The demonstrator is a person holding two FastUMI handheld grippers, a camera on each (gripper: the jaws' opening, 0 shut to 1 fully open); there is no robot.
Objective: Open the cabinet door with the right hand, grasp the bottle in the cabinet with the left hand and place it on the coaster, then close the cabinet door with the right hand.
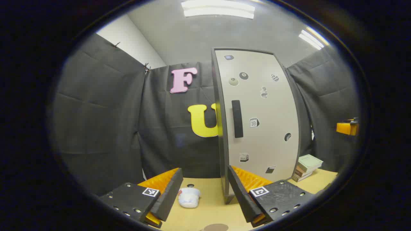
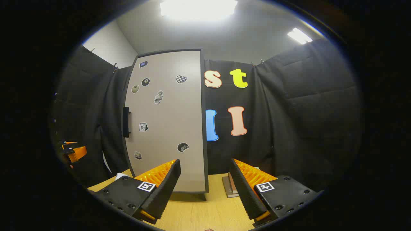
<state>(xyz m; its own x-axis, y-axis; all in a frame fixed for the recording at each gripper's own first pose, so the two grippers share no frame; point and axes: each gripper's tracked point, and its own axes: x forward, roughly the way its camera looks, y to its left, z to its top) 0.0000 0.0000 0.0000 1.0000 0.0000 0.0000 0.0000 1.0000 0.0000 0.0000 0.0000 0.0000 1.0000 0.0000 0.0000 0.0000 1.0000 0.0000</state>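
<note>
The tall grey cabinet stands on the wooden table with its sticker-covered door shut, hiding the inside. Its black vertical handle sits near the door's left edge. In the right gripper view the cabinet door is ahead and to the left, with the handle seen side-on. A brown round coaster lies at the table's near edge, below my left gripper, which is open and holds nothing. My right gripper is open too, some way in front of the cabinet's right edge.
A small white object lies on the table left of the cabinet's foot. Stacked books sit to the cabinet's right, also seen as books. The other gripper hovers at far right; the left one at far left.
</note>
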